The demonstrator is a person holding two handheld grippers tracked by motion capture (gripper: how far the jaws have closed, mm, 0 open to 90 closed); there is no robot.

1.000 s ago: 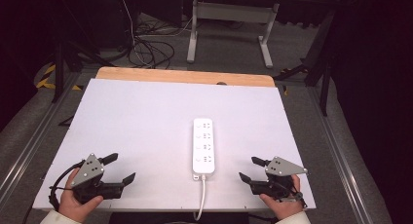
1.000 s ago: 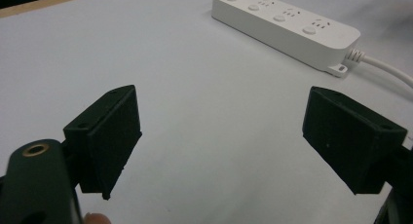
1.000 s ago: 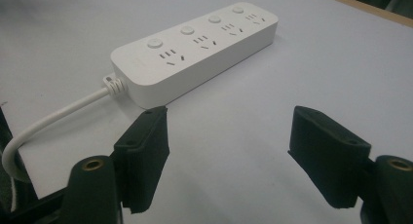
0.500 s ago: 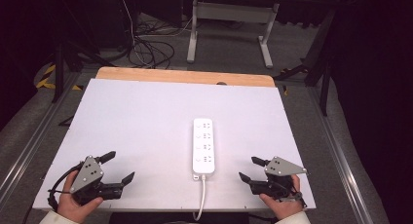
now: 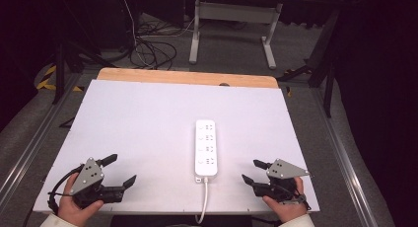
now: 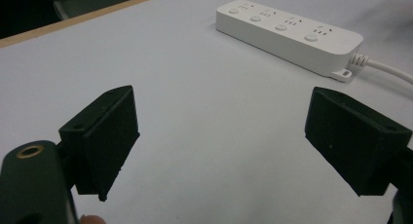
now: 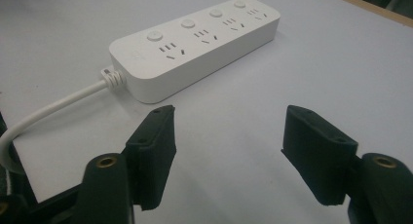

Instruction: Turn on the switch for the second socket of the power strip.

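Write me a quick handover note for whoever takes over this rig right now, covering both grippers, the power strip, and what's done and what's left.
Left gripper: open, empty, near the table's front left edge.
Right gripper: open, empty, front right; its jaws have just been closing a little, with nothing between them.
Power strip: flat mid-table between the grippers, cord trailing off the front edge, sockets empty.
Done: nothing visible.
Left: probably reaching for the strip.

I count one white power strip (image 5: 206, 148) on my worktop (image 5: 138, 118), with four socket groups and four round buttons along it, and one white cable (image 5: 203, 202) leaving its near end. I have two grippers in hand: one left gripper (image 5: 120, 170) and one right gripper (image 5: 250, 170), each with two black jaws and one grey three-cornered plate.
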